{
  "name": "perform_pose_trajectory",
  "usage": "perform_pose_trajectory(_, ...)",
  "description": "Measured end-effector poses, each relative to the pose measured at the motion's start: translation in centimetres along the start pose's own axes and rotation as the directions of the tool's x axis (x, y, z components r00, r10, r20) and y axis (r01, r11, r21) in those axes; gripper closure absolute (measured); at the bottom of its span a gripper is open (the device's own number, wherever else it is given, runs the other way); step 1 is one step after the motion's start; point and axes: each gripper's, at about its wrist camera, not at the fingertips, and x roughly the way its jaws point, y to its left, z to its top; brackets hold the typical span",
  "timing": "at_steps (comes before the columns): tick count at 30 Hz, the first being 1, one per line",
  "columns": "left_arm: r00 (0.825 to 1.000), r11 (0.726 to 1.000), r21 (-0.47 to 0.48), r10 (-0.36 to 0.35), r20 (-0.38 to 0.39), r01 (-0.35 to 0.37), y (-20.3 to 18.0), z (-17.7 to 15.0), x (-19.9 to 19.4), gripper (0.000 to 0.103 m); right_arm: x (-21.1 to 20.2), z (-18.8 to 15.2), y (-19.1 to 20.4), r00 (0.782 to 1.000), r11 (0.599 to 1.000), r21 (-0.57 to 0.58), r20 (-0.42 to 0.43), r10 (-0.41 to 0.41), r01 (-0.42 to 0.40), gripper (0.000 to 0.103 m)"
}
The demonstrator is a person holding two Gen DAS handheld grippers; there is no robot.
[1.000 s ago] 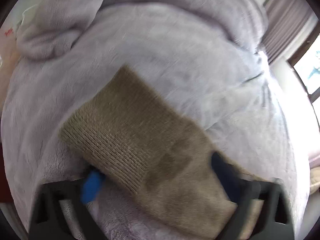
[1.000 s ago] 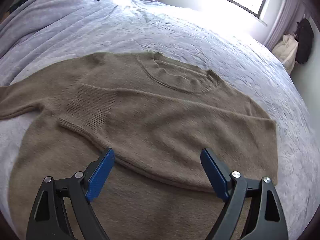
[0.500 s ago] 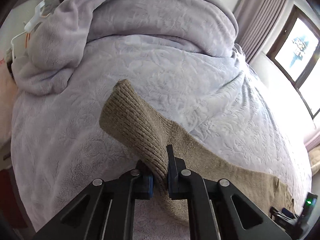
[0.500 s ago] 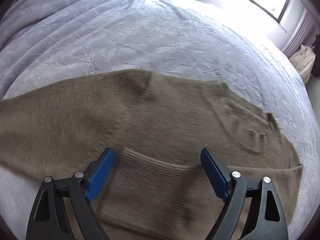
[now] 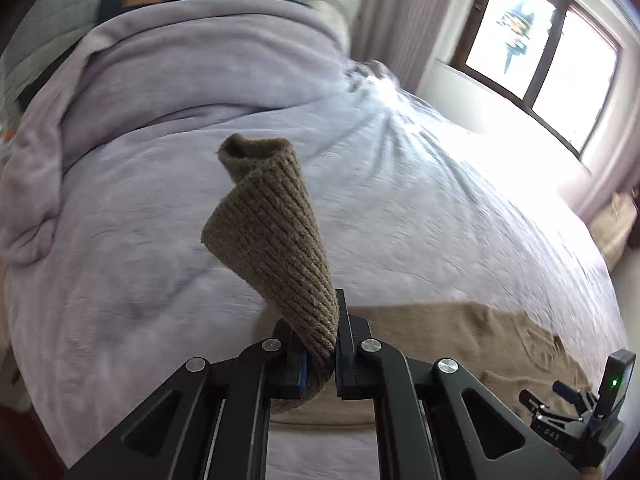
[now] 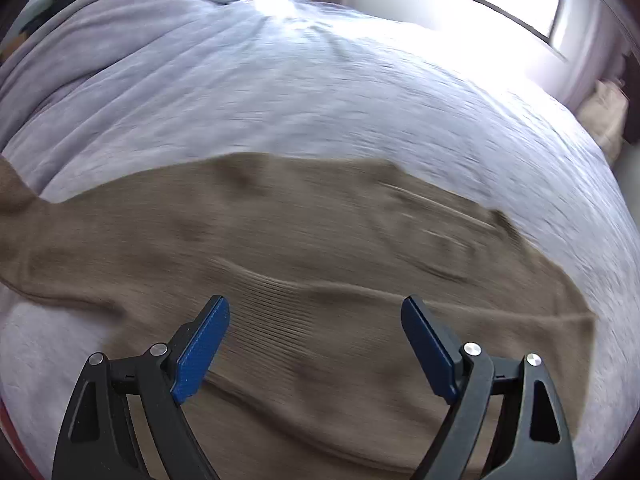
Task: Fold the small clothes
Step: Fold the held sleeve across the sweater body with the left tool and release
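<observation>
The left gripper [image 5: 320, 344] is clamped on the ribbed cuff [image 5: 276, 240] of the brown sweater [image 6: 320, 280] spread on the bed [image 6: 320, 92] (lilac cover), lifting it, while the right gripper [image 6: 316, 344] hangs wide apart over the knit.

Brown knit sweater [image 6: 320, 280] spread flat on lilac bedspread [image 6: 320, 100], one ribbed sleeve cuff [image 5: 272, 236] lifted upright, pinched at its base

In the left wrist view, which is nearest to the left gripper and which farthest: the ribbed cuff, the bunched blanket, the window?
1. Ribbed cuff: clamped between the left gripper pads, standing up.
2. Bunched blanket: heaped at the bed's far end.
3. Window: upper right wall.
</observation>
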Motion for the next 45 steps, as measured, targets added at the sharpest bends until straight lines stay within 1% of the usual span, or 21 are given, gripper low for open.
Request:
perform_pose_trajectory(3,0.998,0.997,0.063,-0.038,-0.043,0.04,-5.7,-1.0,1.0,0.094,-1.1,-1.8,-5.0,1.0,0.997,0.075,-0.003,-0.03,0.03,0.013)
perform_pose_trajectory(4,0.997,0.994,0.093,-0.049,-0.064,0.055,-8.4,-1.6,1.6,0.094,-1.3,-2.4,-6.6,0.999,0.995,0.097,-0.004,-0.04,0.04,0.013)
perform_pose_trajectory(6,0.994,0.986,0.144,-0.066,-0.092,0.079,-12.7,-2.8,2.1,0.094,-1.6,-3.1,-8.9,0.998,0.99,0.127,-0.01,-0.06,0.061,0.013)
perform_pose_trajectory(7,0.992,0.983,0.161,-0.072,-0.101,0.088,-14.0,-3.4,2.1,0.094,-1.8,-3.7,-10.2,0.998,0.987,0.144,-0.012,-0.065,0.066,0.013)
perform_pose_trajectory(8,0.99,0.976,0.192,-0.085,-0.115,0.106,-16.5,-4.2,2.4,0.094,-2.0,-4.3,-11.4,0.998,0.985,0.161,-0.011,-0.067,0.068,0.013)
perform_pose_trajectory(12,0.976,0.944,0.283,-0.124,-0.179,0.172,-25.2,-7.6,3.2,0.094,-2.3,-5.9,-14.5,0.998,0.977,0.205,-0.009,-0.061,0.062,0.013)
perform_pose_trajectory(15,0.963,0.925,0.317,-0.141,-0.23,0.211,-29.8,-10.1,3.7,0.094,-2.3,-7.1,-16.3,0.997,0.974,0.215,-0.011,-0.071,0.071,0.013)
perform_pose_trajectory(16,0.957,0.914,0.339,-0.142,-0.252,0.225,-31.9,-11.4,4.1,0.094,-2.2,-7.5,-16.9,0.997,0.973,0.219,-0.012,-0.074,0.075,0.013)
perform_pose_trajectory(19,0.949,0.889,0.395,-0.115,-0.294,0.23,-35.7,-14.6,5.1,0.094,-2.1,-8.7,-18.8,0.998,0.968,0.242,-0.013,-0.062,0.063,0.013)
perform_pose_trajectory(21,0.942,0.88,0.414,-0.1,-0.32,0.234,-37.1,-16.3,6.1,0.094,-2.1,-9.4,-19.9,0.999,0.965,0.258,-0.008,-0.048,0.048,0.013)
perform_pose_trajectory(25,0.938,0.866,0.447,-0.068,-0.34,0.225,-38.8,-18.1,6.6,0.094,-2.3,-9.8,-20.9,1.0,0.961,0.277,0.02,-0.021,0.015,0.013)
perform_pose_trajectory(29,0.941,0.851,0.456,-0.12,-0.318,0.262,-40.0,-18.2,5.0,0.094,-2.5,-10.4,-22.0,0.999,0.956,0.294,0.035,-0.03,0.018,0.013)
perform_pose_trajectory(32,0.934,0.838,0.455,-0.162,-0.318,0.3,-41.2,-18.5,4.9,0.094,-2.0,-11.3,-23.3,0.999,0.939,0.343,0.033,0.006,-0.017,0.013)
perform_pose_trajectory(37,0.92,0.838,0.443,-0.16,-0.357,0.318,-42.7,-19.5,6.2,0.094,-1.8,-11.7,-23.8,0.998,0.928,0.37,0.047,0.029,-0.044,0.013)
perform_pose_trajectory(39,0.91,0.844,0.42,-0.173,-0.376,0.334,-43.0,-19.5,6.4,0.094,-2.0,-11.7,-23.8,0.999,0.929,0.368,0.049,0.023,-0.04,0.013)
perform_pose_trajectory(40,0.904,0.84,0.412,-0.192,-0.382,0.353,-43.1,-19.5,6.2,0.094,-2.1,-11.8,-23.8,0.999,0.929,0.369,0.05,0.02,-0.037,0.013)
perform_pose_trajectory(41,0.894,0.829,0.41,-0.217,-0.391,0.381,-43.2,-19.6,6.0,0.094,-2.2,-11.9,-24.0,0.999,0.927,0.374,0.051,0.018,-0.036,0.013)
perform_pose_trajectory(42,0.889,0.82,0.418,-0.219,-0.403,0.392,-43.3,-19.9,6.1,0.093,-2.2,-12.0,-24.2,0.999,0.925,0.379,0.05,0.019,-0.037,0.013)
perform_pose_trajectory(43,0.882,0.813,0.43,-0.201,-0.427,0.393,-43.4,-20.2,6.5,0.093,-2.2,-12.0,-24.3,0.999,0.923,0.384,0.048,0.02,-0.037,0.013)
perform_pose_trajectory(44,0.867,0.815,0.427,-0.171,-0.468,0.391,-43.3,-20.6,7.4,0.089,-2.2,-12.1,-24.4,0.999,0.922,0.387,0.045,0.02,-0.035,0.013)
perform_pose_trajectory(45,0.85,0.819,0.415,-0.157,-0.502,0.396,-43.1,-20.7,8.0,0.07,-2.3,-12.1,-24.5,0.999,0.922,0.387,0.044,0.019,-0.034,0.013)
